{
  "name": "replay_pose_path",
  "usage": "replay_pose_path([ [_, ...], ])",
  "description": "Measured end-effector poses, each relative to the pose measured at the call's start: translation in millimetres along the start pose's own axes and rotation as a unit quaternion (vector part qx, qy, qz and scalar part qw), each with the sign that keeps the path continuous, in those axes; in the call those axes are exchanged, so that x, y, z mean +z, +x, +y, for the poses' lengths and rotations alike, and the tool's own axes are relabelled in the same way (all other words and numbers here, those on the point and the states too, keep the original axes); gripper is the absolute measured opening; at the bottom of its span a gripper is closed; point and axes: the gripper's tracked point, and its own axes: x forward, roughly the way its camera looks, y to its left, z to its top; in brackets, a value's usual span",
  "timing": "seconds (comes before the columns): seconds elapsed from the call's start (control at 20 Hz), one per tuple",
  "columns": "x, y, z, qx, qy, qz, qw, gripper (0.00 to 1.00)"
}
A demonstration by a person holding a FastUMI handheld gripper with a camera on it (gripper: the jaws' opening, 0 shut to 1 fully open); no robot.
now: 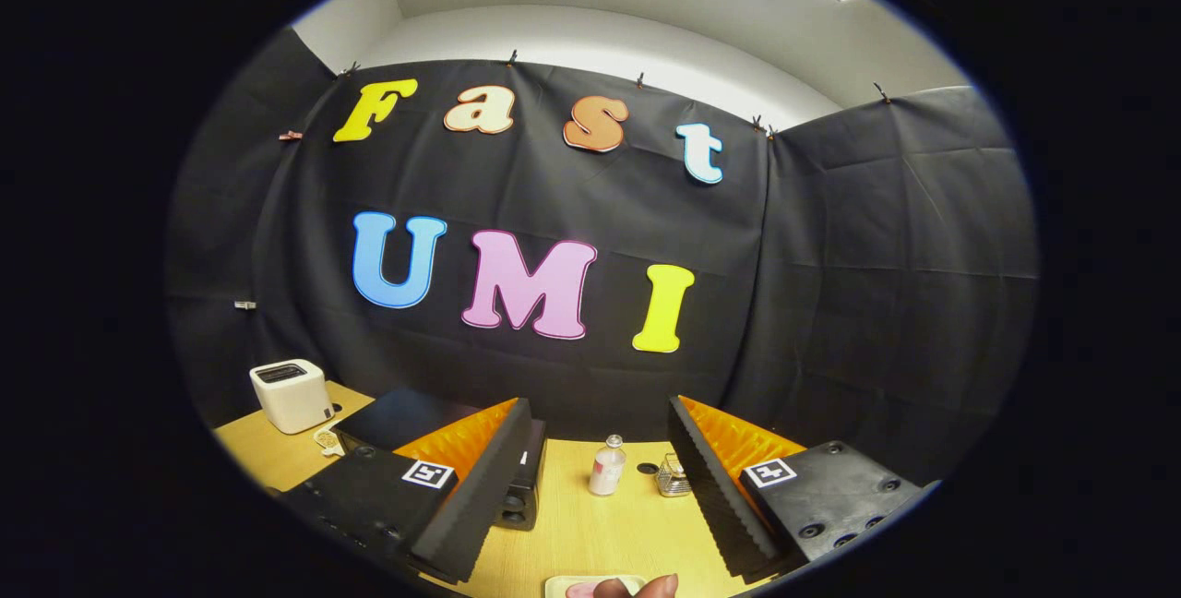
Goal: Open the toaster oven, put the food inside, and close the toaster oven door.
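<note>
My gripper (600, 404) is open, its two fingers spread wide above a wooden table (600, 533), with nothing between them. A black toaster oven (401, 418) stands on the table beyond the left finger, which hides most of it; a strip of its side with knobs (522, 496) shows beside that finger. Whether its door is open or closed I cannot tell. Below and between the fingers, at the table's near edge, lies a pale plate (563, 585) with something pink (583, 590) on it. A person's fingertips (646, 587) rest at that plate.
A white pop-up toaster (292, 395) stands at the table's far left corner, with a small pale object (327, 440) beside it. A small clear bottle (607, 467) and a little wire basket (674, 478) stand between the fingers, further back. Black cloth walls the booth.
</note>
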Motion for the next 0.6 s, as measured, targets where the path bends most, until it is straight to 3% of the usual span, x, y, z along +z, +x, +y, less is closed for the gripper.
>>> replay_pose_path([
  [0.2, 5, 3, 18, 0.002, 0.007, -0.01, 1.0, 0.98],
  [0.6, 16, 15, 130, 0.037, 0.004, -0.051, 0.998, 0.98],
])
